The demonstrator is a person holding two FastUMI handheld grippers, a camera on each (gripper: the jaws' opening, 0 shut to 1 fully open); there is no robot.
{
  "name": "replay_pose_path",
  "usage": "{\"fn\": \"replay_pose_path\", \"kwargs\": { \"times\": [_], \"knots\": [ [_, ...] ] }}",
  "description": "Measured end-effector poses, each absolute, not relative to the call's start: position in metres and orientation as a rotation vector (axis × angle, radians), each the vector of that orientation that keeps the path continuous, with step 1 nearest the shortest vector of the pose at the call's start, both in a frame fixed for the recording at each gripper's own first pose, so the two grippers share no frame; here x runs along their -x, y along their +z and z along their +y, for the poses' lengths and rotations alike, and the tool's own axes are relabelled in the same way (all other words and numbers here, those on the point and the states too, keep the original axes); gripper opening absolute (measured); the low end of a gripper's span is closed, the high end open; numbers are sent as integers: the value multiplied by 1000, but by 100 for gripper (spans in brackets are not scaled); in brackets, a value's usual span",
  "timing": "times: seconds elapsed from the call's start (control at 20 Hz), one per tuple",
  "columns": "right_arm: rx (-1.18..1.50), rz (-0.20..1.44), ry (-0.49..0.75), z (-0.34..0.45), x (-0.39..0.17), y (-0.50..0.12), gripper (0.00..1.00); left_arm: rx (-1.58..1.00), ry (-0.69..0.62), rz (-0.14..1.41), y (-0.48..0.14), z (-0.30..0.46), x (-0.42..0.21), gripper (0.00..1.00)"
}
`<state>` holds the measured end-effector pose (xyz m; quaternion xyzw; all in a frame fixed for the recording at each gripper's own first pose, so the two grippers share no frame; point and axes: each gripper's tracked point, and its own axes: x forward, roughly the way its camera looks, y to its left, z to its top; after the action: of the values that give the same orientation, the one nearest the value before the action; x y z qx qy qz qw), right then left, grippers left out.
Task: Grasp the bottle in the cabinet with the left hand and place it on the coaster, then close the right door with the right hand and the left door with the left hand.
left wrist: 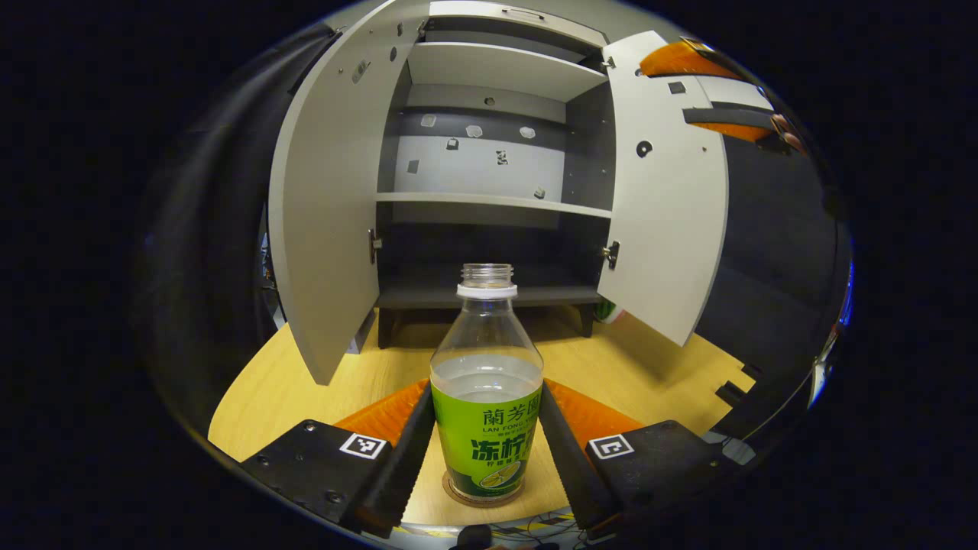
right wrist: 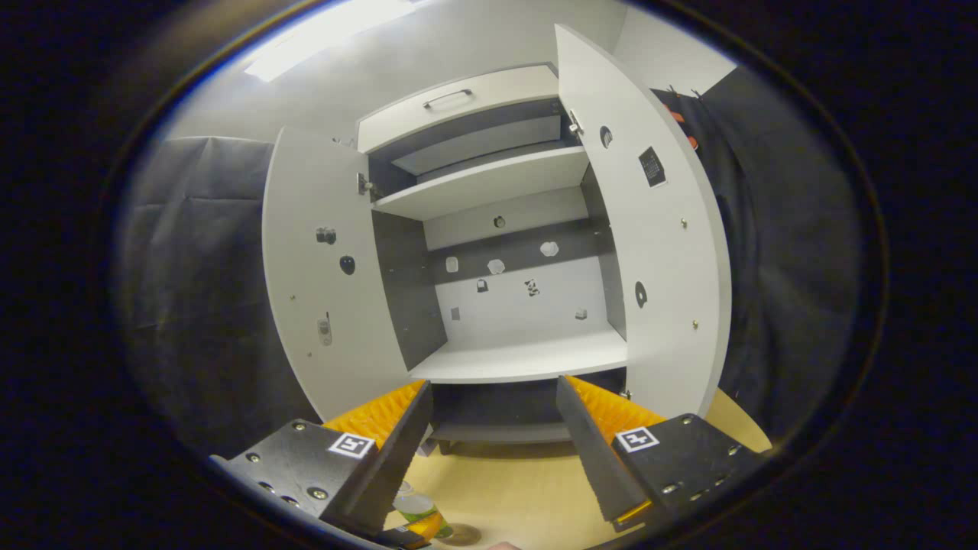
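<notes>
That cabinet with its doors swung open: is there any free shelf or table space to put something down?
The cabinet shelves look bare, both the middle shelf and the upper shelf. The wooden table between the open doors and the bottle is free too. It is crowded only near the camera, where the left gripper flanks the bottle on its coaster.

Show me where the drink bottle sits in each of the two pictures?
Left gripper view: bottle bottom centre, standing on the coaster between the left claw's fingers.
Right gripper view: bottom edge, left of centre, part-hidden behind a finger.
Shared landmark: the open cabinet.
</notes>
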<state>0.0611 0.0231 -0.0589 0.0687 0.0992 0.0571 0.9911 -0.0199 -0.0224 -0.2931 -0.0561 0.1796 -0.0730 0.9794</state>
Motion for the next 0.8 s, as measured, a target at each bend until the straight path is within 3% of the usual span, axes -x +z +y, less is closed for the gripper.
{"fn": "replay_pose_path", "kwargs": {
  "times": [0.1, 0.15, 0.2, 0.4, 0.8],
  "knots": [
    [-108, 214, 112, 23, -65, -68, 99, 92, -172, 361, -304, -27, 22, 82],
    [-99, 216, 109, 22, -67, -71, 94, 86, -185, 353, -307, -30, 22, 82],
    [-96, 220, 106, 22, -71, -73, 99, 86, -202, 348, -308, -35, 23, 81],
    [-122, 219, 115, 29, -82, -74, 99, 76, -275, 338, -320, -51, 23, 82],
    [-80, 180, 173, 42, -92, -70, 99, 35, -263, 361, -343, -36, 20, 82]
  ]
}}
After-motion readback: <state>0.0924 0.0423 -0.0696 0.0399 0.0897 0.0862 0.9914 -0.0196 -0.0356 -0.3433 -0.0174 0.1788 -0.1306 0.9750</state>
